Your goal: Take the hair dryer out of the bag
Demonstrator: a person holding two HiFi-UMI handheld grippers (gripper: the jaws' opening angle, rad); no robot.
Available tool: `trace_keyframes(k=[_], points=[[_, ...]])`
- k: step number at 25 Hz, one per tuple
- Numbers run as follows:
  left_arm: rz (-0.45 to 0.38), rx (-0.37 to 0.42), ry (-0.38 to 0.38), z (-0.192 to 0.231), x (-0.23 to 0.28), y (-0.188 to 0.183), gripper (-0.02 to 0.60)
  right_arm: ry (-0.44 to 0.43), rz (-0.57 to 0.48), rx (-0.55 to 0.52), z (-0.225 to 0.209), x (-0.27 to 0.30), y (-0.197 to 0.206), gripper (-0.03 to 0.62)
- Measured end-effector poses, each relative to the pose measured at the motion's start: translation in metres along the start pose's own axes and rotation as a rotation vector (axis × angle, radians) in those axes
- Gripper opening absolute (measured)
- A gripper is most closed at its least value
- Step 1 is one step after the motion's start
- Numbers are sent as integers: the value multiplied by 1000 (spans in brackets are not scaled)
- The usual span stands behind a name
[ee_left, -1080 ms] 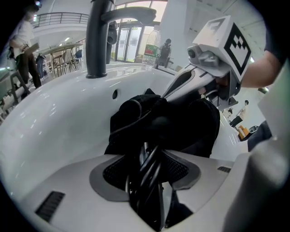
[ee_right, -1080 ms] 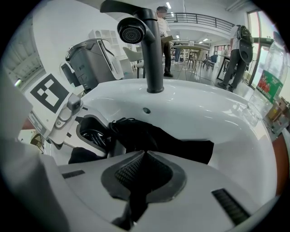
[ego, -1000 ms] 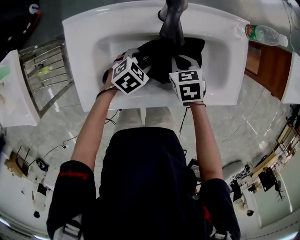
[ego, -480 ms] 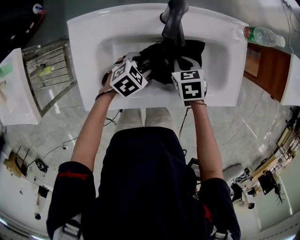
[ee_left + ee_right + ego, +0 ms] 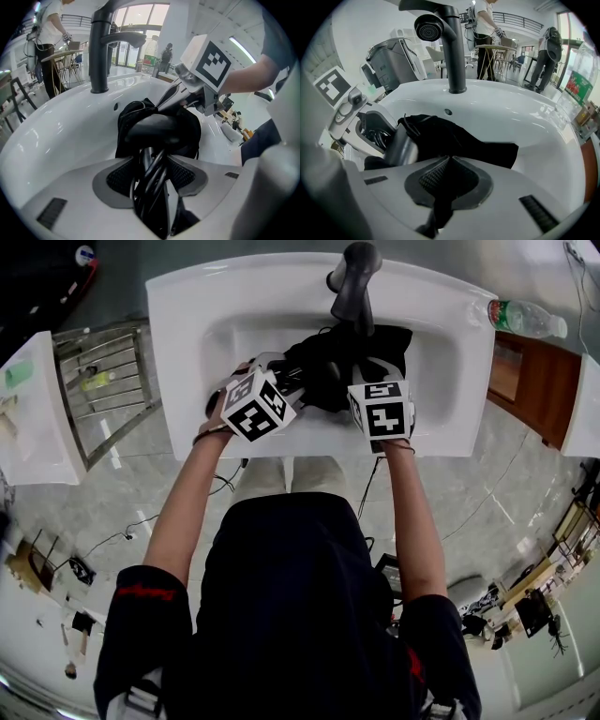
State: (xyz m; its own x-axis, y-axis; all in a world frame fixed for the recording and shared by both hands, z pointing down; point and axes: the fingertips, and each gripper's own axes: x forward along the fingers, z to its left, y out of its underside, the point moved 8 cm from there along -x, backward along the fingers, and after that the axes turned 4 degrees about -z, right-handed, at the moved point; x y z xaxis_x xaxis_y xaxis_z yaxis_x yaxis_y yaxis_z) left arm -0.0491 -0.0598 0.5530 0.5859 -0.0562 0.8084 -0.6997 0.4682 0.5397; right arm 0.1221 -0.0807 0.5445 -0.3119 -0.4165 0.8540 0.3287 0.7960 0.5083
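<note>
While the right tongs [image 5: 447, 180] are pinched shut on the black cloth of the bag [image 5: 464, 140], pinning it in the sink [image 5: 525, 117], the left tongs [image 5: 152, 178] are clamped on the coiled cord [image 5: 149, 161] and apparently the handle of the hair dryer [image 5: 399, 146]. Its grey barrel juts from the bag's mouth, left of the right tongs, with its long axis toward the left tongs. Judgement: the left tongs are nearer and should draw along that axis.

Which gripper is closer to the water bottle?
Right. The right gripper, pinching the black bag, sits left of the water bottle; the left gripper, clamped on the hair dryer cord, is farther left.
</note>
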Motion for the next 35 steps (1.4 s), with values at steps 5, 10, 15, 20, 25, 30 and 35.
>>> trace_keyframes(k=[5,10,15,20,25,30,35], points=[[-8,5,6,-3,-6,0,225,-3,5,7,1,1,0,38],[-24,6,24,-4,-11,0,225,-5,5,3,1,0,-1,38],[-33,-1,9,-4,-15,0,225,-5,5,-7,2,-4,-2,38],[-39,-23,-4,-2,-15,0,225,-8,-4,-22,6,-8,-2,38],[-48,-58,-4,2,-14,0,225,-5,-18,-66,10,-10,0,38],[-73,-110,12,5,-16,1,225,-8,-28,-92,10,-12,0,38],[-96,-128,27,6,-19,0,225,-9,-23,-95,9,-9,2,40]])
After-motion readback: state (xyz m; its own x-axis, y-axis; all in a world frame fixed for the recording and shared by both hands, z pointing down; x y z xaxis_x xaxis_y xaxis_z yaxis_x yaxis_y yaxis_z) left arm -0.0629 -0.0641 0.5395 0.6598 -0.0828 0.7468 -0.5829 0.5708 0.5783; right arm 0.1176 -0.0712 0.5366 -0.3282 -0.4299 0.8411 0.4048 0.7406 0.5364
